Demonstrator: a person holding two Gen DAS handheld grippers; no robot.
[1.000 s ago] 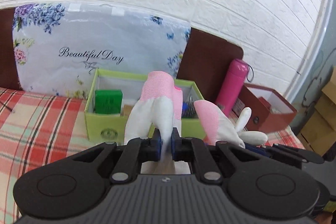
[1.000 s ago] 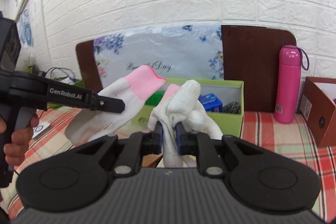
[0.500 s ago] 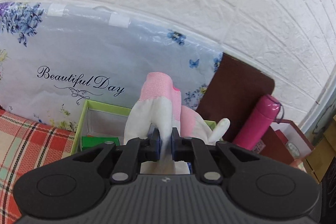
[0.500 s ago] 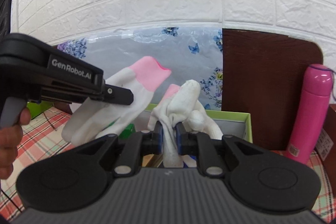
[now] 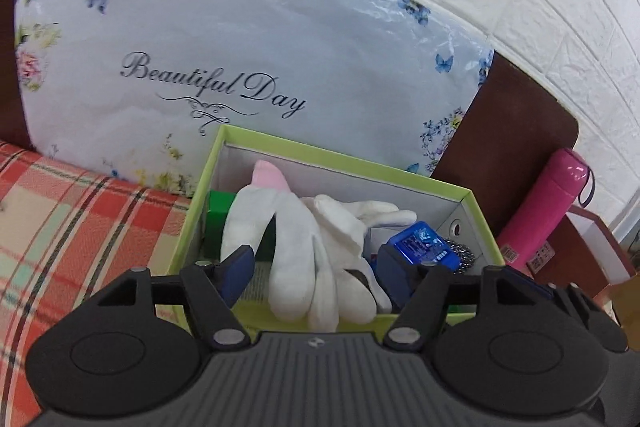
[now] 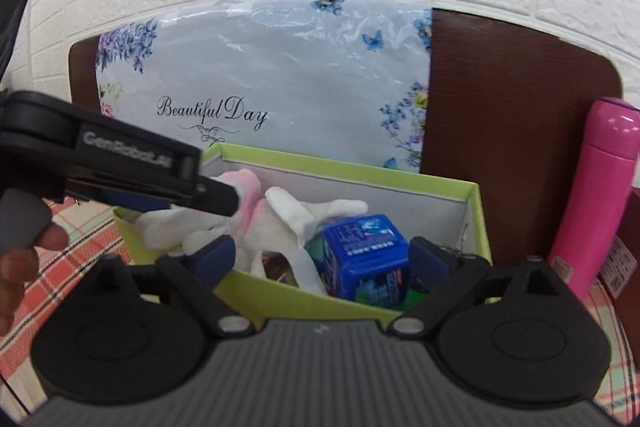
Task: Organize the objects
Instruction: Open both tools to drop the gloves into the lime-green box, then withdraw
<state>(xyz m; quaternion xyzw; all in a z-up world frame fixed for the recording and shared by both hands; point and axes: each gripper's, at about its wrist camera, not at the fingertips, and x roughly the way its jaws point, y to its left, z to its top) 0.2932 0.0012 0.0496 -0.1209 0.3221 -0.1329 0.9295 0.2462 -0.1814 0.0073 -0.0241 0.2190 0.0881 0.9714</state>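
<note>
Both of our grippers have just been opening over the green box (image 5: 328,163). The left gripper (image 5: 316,269) stands released with its pads clear of the white gloves (image 5: 316,251), which lie between them; the right gripper (image 6: 320,261) is spread wide and grasps nothing. The gloves now lie inside the box, draped toward its near wall, pink cuffs toward the far wall. We judge them light, soft and floppy: they sag and bunch, so a pinch on the thick folded middle should hold better than one on a loose finger. From the left wrist we see the green block (image 5: 218,223) at the box's left end; the right wrist instead shows the blue cube (image 6: 366,259) close up, the left gripper crossing above the box, and a hand (image 6: 20,267) on its trigger.
</note>
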